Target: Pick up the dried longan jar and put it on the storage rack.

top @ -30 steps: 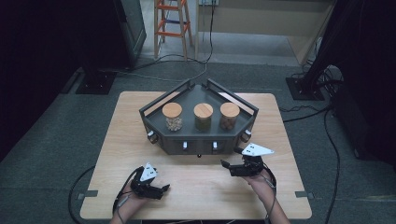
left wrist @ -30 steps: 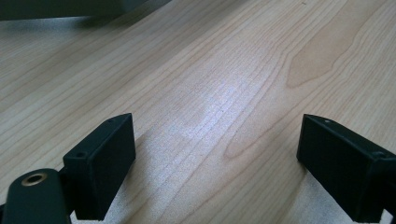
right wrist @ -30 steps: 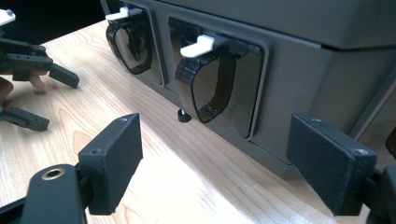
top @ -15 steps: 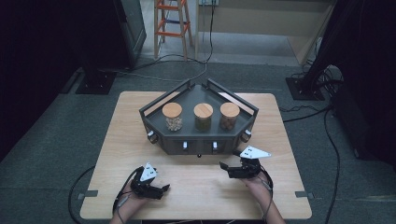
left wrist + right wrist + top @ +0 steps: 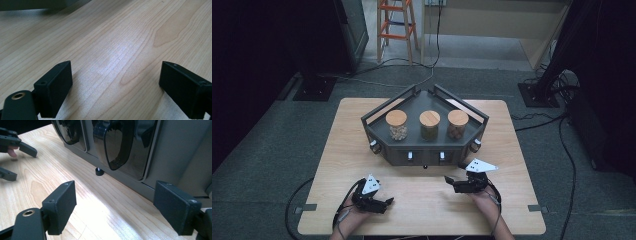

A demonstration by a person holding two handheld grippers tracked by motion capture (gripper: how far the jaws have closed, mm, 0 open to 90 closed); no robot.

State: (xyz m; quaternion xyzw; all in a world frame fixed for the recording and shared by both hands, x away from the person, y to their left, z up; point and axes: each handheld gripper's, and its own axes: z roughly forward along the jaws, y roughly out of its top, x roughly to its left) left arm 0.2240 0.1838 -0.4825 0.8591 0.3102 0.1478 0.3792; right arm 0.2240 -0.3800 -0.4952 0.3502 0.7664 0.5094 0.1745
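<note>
Both hands are down at the near edge of the table (image 5: pixel 337 150), and each pair of tongs sits low over the wood with nothing in its grip. The left tongs (image 5: pixel 388 201) are spread wide, jaws well apart in the left gripper view, bare wood grain running between them and a dark edge of the rack just catching the top corner. Over on the other side, the right tongs (image 5: pixel 449 180) are gaping too, pointing toward the middle of the table and sitting near the front of the dark grey rack (image 5: pixel 427 152). In the right gripper view the rack's front wall fills the upper half, with glossy black handles (image 5: pixel 117 145) set into it and a small black foot (image 5: pixel 99 172) under its lower edge, resting on the wood. The left tongs also show far off at the left edge of that view, held by a hand. From above, the rack stands in the centre of the table, well apart from the left tongs, and carries three glass jars with wooden lids in a row: the left jar (image 5: pixel 396 125), the middle jar (image 5: pixel 429 125) and the right jar (image 5: pixel 457 123), all upright and untouched. Behind the table, an orange stepladder (image 5: pixel 395 25) stands on the floor.
</note>
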